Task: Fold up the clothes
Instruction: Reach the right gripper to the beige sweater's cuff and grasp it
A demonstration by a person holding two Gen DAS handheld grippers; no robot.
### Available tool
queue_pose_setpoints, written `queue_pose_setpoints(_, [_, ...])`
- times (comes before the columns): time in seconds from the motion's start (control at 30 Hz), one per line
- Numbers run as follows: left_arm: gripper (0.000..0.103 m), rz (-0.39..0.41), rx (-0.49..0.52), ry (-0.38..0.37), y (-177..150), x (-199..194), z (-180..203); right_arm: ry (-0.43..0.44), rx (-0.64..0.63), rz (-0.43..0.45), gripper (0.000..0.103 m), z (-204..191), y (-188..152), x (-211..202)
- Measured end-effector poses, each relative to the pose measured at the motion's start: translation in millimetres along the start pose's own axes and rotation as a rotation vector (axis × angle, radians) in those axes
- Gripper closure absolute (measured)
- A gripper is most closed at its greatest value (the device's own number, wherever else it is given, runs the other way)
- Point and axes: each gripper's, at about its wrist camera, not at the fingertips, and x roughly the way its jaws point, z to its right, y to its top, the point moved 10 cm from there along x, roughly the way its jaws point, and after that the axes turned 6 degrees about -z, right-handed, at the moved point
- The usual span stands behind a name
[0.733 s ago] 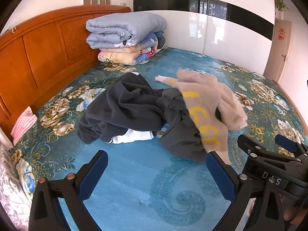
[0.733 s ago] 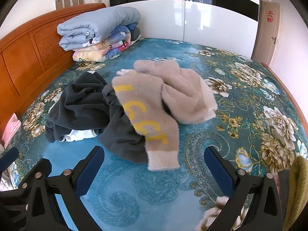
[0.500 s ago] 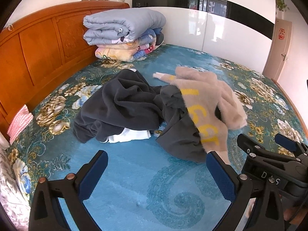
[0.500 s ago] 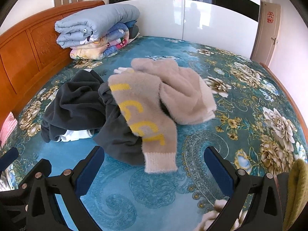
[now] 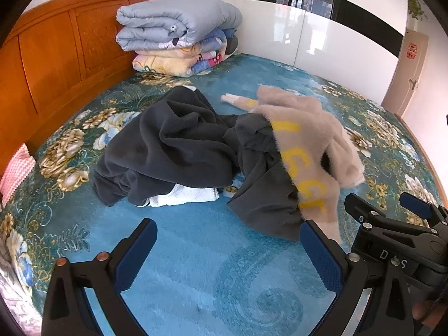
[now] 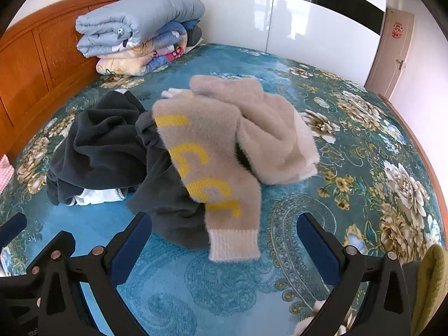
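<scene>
Beige sweater (image 6: 224, 145) w/ yellow letters, dk grey garment (image 5: 179, 145), teal floral bedspread (image 6: 350, 145)

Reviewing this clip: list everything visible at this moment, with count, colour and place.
beige sweater: one, beige with yellow letters and a pale cuff, draped over the dark clothes mid-bed
dark garments: a crumpled pile, count unclear, charcoal, mid-bed
white garment: one, white, poking out under the near edge of the dark pile
folded quilts: a stack, light blue on top, floral beneath, against the headboard
bedspread: one, teal with gold and white flowers, covering the bed
headboard: one, orange-brown wood, far left
pink cloth: one, pink, left edge by the headboard
wardrobe: white with a black band, back wall
door: one, tan, far right
left gripper: black with blue pads, open, empty
right gripper: the same, open, empty
</scene>
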Motion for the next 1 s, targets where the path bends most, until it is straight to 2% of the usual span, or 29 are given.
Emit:
queue_pose_setpoints(0.13, [0.0,0.008,-0.027,-0.018,2,11,-14,0.065,0.025,-0.001,0.0,-5,7,17])
queue_pose_setpoints(0.27, [0.0,0.018,-0.079,-0.028,-1,19,-43,0.141,0.032,0.009,0.0,-7,28,37])
queue_pose_setpoints(0.4, [0.0,0.009,-0.115,-0.046,-4,25,-68,0.131,-0.055,0.025,0.0,-23,59,57])
queue_pose_setpoints(0.53, [0.0,-0.009,-0.163,-0.023,-8,28,-92,0.08,-0.234,0.038,0.0,-70,80,72])
queue_pose_setpoints(0.6, [0.0,0.01,-0.19,-0.035,-6,30,-102,0.017,-0.286,0.051,0.0,-86,85,84])
queue_pose_setpoints(0.73, [0.0,-0.021,-0.208,-0.016,-17,30,-120,-0.141,-0.299,-0.004,0.0,-91,84,120])
queue_pose_setpoints(0.77, [0.0,-0.024,-0.213,-0.011,-19,30,-125,-0.178,-0.301,-0.016,0.008,-92,84,128])
queue_pose_setpoints(0.8, [0.0,-0.026,-0.221,-0.008,-21,30,-129,-0.197,-0.296,-0.02,0.027,-87,85,128])
queue_pose_setpoints(0.87, [0.0,-0.03,-0.245,-0.006,-24,30,-136,-0.235,-0.287,-0.028,0.055,-77,88,129])
queue_pose_setpoints(0.93, [0.0,-0.032,-0.278,-0.012,-28,32,-144,-0.241,-0.252,-0.023,0.068,-64,92,122])
queue_pose_setpoints(0.97, [0.0,-0.032,-0.291,-0.017,-30,32,-147,-0.249,-0.232,-0.005,0.08,-54,96,114])
queue_pose_setpoints(1.0, [0.0,-0.034,-0.302,-0.021,-32,33,-149,-0.259,-0.213,0.018,0.084,-44,103,106])
